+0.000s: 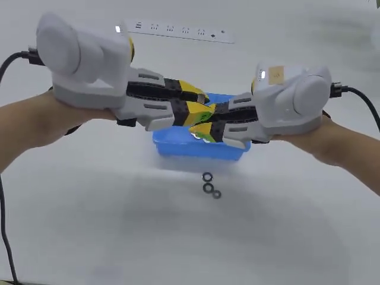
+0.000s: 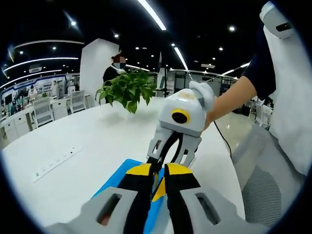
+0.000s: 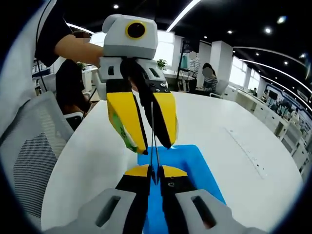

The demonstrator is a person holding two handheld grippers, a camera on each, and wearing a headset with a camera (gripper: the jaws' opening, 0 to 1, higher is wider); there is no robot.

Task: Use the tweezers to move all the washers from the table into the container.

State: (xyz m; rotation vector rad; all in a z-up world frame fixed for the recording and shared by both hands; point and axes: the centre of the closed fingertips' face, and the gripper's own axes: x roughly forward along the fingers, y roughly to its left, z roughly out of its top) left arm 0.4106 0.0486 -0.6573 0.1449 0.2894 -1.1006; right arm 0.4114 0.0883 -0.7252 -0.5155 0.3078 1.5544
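Note:
My two grippers meet tip to tip over a blue container (image 1: 196,148). The thin dark tweezers (image 3: 152,127) stand upright between both sets of yellow jaws. My right gripper (image 3: 155,171) is shut on their lower part. My left gripper (image 3: 155,146), facing it from above, pinches them higher up. In the head view the left gripper (image 1: 203,101) comes from the left and the right gripper (image 1: 199,127) from the right. Three dark washers (image 1: 208,187) lie close together on the white table just in front of the container. The container's inside is mostly hidden by the jaws.
A white power strip (image 1: 181,31) lies along the far side of the table. Cables trail from both grippers. A potted plant (image 2: 127,90) stands further back on the table. Office chairs (image 3: 34,161) stand beside the table, and people stand in the background.

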